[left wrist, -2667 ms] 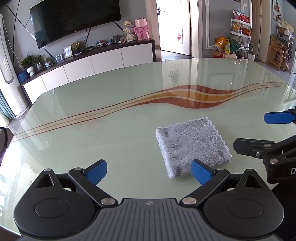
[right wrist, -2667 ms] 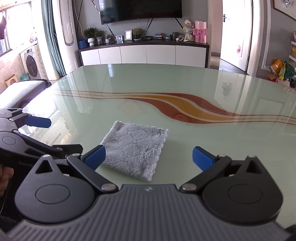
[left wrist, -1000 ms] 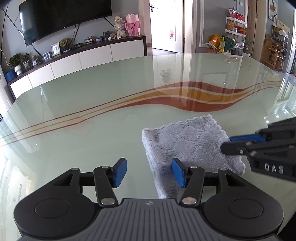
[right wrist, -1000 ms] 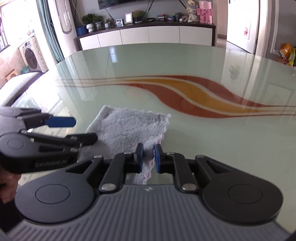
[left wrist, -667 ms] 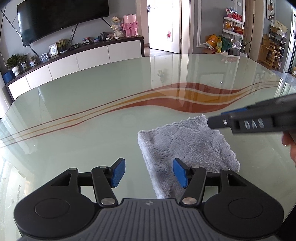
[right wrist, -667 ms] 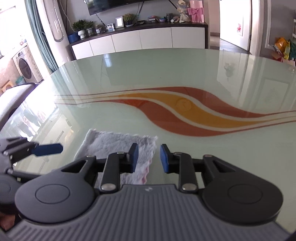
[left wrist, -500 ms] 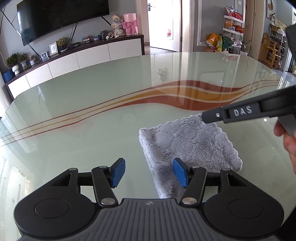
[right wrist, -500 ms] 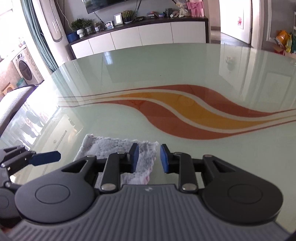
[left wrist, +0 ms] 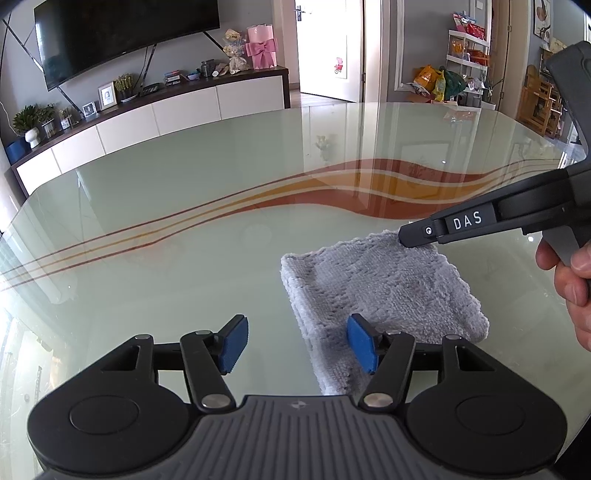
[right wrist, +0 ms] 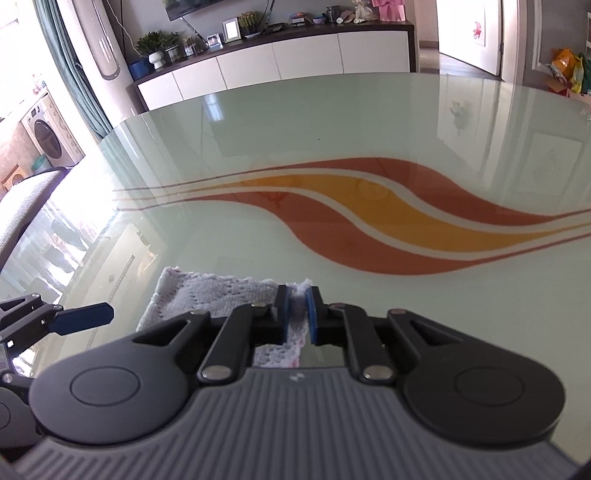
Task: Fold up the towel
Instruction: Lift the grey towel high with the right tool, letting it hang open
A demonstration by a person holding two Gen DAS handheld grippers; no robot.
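- Towel, grey and folded into a thick square, lying flat on glass table; at about 3 o'clock in the left wrist view, just short of the red and orange wave pattern.
- Left gripper hovering at the towel's near left corner, jaws apart and opening; blue pads pressing on nothing, one over bare glass at 7 o'clock, the other over the towel's near edge.
- Right gripper clamped on the towel's far right corner; pads nearly together, with a tuft of grey cloth pinched between them and poking out above.
- Same gripper seen from the left wrist view as a dark finger marked "DAS", coming in from 3 o'clock with its tip on that far corner.
- Hand wrapped round the right gripper's grey handle at the picture's right edge.
- Cabinet, long and white, against the far wall at 11 o'clock, under a dark TV.
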